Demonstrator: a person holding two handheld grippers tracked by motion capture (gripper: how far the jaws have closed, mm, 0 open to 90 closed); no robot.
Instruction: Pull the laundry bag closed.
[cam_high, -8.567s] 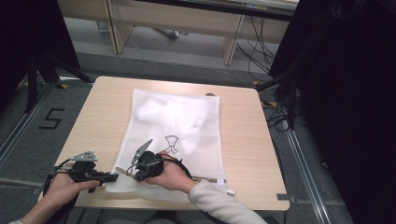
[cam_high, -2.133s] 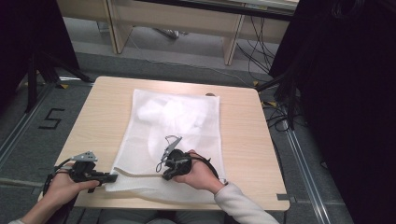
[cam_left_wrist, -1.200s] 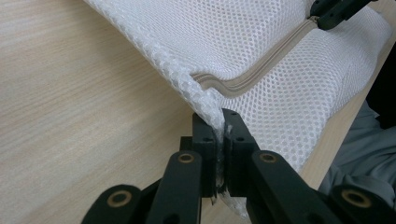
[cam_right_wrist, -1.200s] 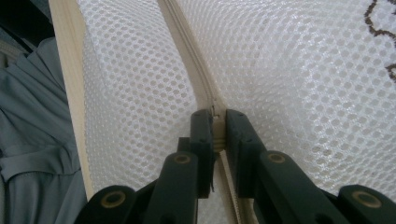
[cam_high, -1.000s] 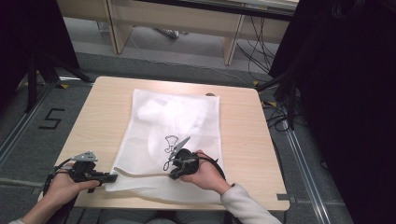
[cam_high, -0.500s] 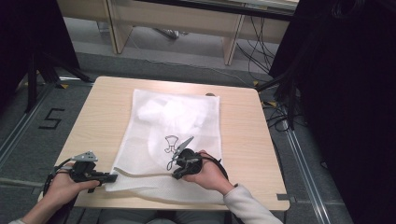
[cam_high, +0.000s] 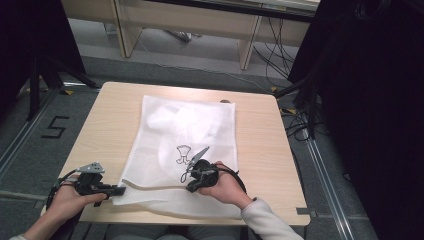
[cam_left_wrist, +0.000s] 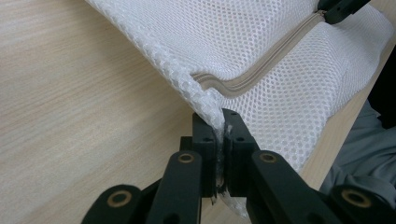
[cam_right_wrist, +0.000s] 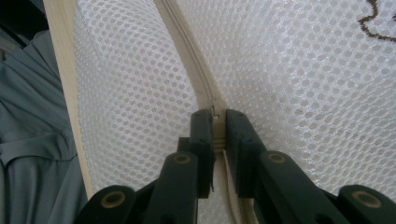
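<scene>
My left gripper has its jaws pinched tight on the near left corner of the mesh bag; in the high view I see that gripper at the near left edge of the table, held in my left hand. My right gripper has its jaws closed on the zipper, gripping the slider at the tips. In the high view the right gripper sits on the near part of the bag, in my right hand, well right of the left one. The zipper runs along the near edge of the bag between the two grippers. The bag lies flat in the middle of the table, with a small dark emblem just beyond the right gripper.
</scene>
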